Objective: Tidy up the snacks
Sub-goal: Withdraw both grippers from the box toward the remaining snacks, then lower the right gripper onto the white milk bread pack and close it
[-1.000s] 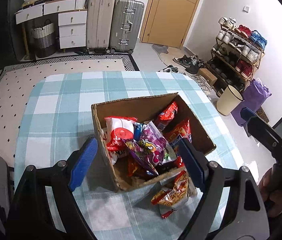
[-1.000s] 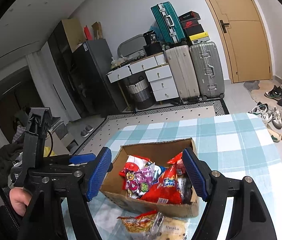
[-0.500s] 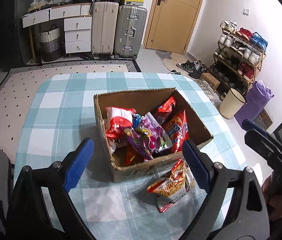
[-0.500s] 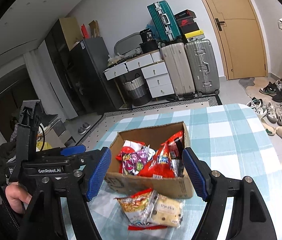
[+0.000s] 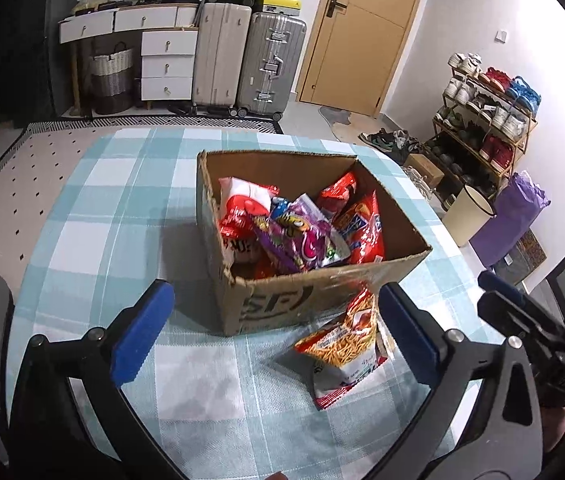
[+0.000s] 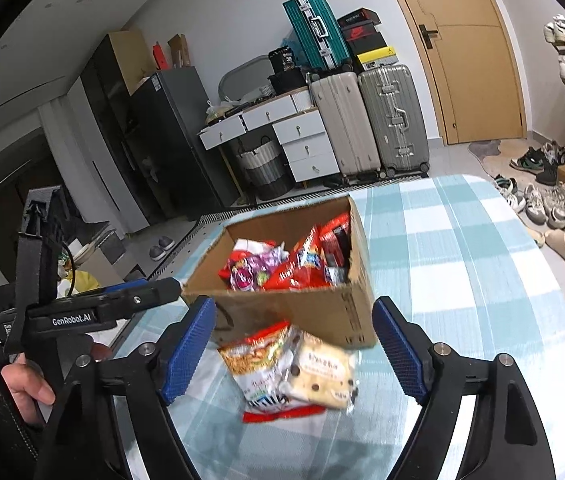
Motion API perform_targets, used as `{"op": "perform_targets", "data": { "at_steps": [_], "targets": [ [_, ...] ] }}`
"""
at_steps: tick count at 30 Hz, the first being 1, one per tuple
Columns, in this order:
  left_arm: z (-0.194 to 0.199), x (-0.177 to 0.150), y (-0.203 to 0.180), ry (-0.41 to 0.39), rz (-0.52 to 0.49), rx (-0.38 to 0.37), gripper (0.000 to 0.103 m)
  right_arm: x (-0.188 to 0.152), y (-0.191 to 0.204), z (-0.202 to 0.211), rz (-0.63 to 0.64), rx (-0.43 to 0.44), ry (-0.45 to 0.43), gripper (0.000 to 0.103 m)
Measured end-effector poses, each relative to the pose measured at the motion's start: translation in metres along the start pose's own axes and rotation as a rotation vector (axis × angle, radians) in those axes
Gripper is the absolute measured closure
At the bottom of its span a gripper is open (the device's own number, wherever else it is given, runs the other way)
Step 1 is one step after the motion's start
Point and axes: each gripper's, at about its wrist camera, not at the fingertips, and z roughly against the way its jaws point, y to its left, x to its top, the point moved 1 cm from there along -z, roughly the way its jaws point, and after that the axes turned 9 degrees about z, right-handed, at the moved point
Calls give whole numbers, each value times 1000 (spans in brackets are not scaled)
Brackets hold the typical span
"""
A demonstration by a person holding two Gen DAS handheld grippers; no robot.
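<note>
An open cardboard box (image 5: 282, 304) (image 6: 310, 312) sits on the checked tablecloth (image 5: 122, 208) and holds several snack packets (image 5: 302, 232) (image 6: 282, 268). Two packets lie on the cloth against the box's near side: an orange-red noodle snack bag (image 5: 342, 344) (image 6: 258, 356) and a pale cookie packet (image 6: 322, 376). My left gripper (image 5: 278, 340) is open and empty, just short of the box. My right gripper (image 6: 294, 352) is open and empty, with the two loose packets between its fingers. The left gripper also shows in the right wrist view (image 6: 122, 300).
Suitcases (image 5: 250, 60), white drawers (image 5: 166, 60) and a door (image 5: 362, 32) stand at the back. A shoe rack (image 5: 486, 120), a bin (image 5: 466, 216) and a purple bag (image 5: 514, 216) stand right of the table. Shoes (image 6: 554, 216) lie on the floor.
Both grippers have drawn back from the box, toward the table's near side. The two loose packets now show more fully in both views. Both grippers stay open.
</note>
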Motion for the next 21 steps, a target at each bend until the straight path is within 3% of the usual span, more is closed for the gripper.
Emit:
{"op": "perform_targets", "data": {
  "at_steps": [11,21],
  "targets": [
    [-17,-30,9,14,37,-3,1,-41,-14,-26,-75,19,96,19],
    [-27,-44,24,22,44,8,1,-57,-27,-59,-146,53,175,19]
  ]
}}
